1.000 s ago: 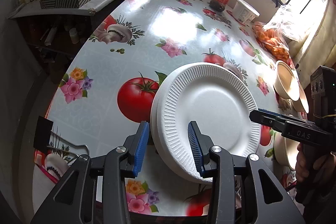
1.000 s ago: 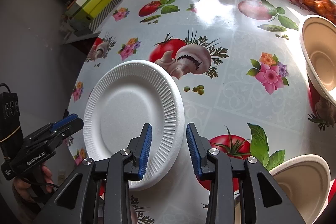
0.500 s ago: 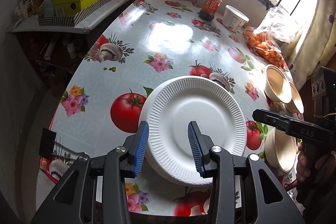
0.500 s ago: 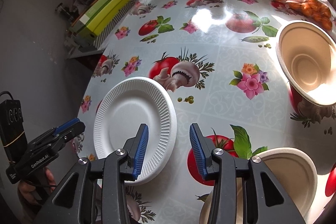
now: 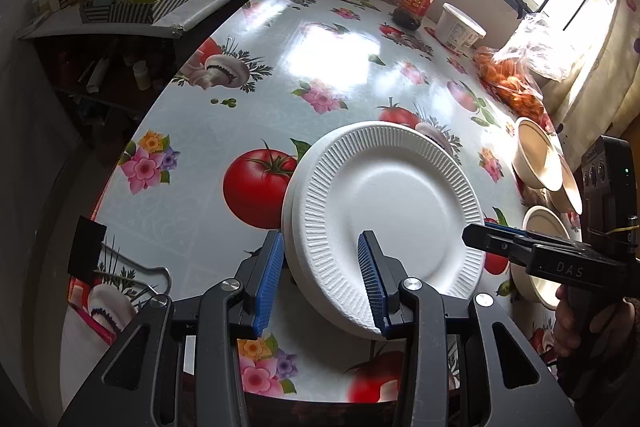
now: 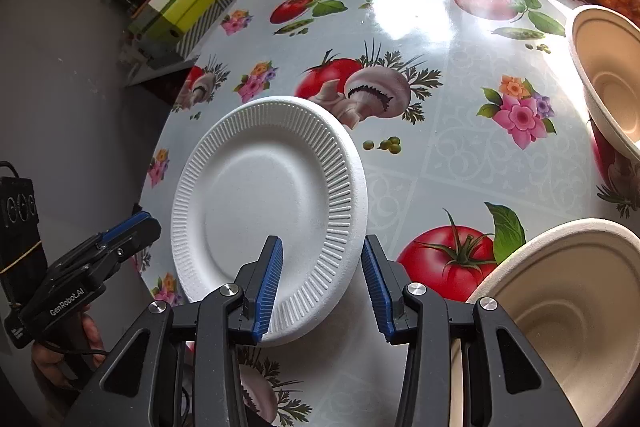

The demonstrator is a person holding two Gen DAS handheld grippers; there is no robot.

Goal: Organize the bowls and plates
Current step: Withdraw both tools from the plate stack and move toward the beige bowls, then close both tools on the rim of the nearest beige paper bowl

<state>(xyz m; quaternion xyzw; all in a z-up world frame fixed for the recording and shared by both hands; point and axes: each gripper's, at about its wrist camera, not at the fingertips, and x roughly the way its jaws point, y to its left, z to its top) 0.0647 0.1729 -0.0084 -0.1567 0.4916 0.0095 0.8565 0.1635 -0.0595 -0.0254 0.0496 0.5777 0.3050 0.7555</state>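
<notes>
Over the tomato-print tablecloth [image 5: 248, 107], in the left wrist view, the left gripper [image 5: 322, 281] is held with its jaws partly spread astride the near rim of the white foam plates [image 5: 392, 203], which are stacked slightly offset as two; whether the pads press the rim cannot be told, while the right gripper [image 5: 474, 237] is seen at the stack's right edge, apparently for squaring the pile. From the right wrist view, that gripper [image 6: 322, 289] is likewise held moderately parted across the plates' near right rim without a visible pinch, and the beige bowls [image 6: 560, 311] are left unstacked at the right, probably to be nested afterwards.
</notes>
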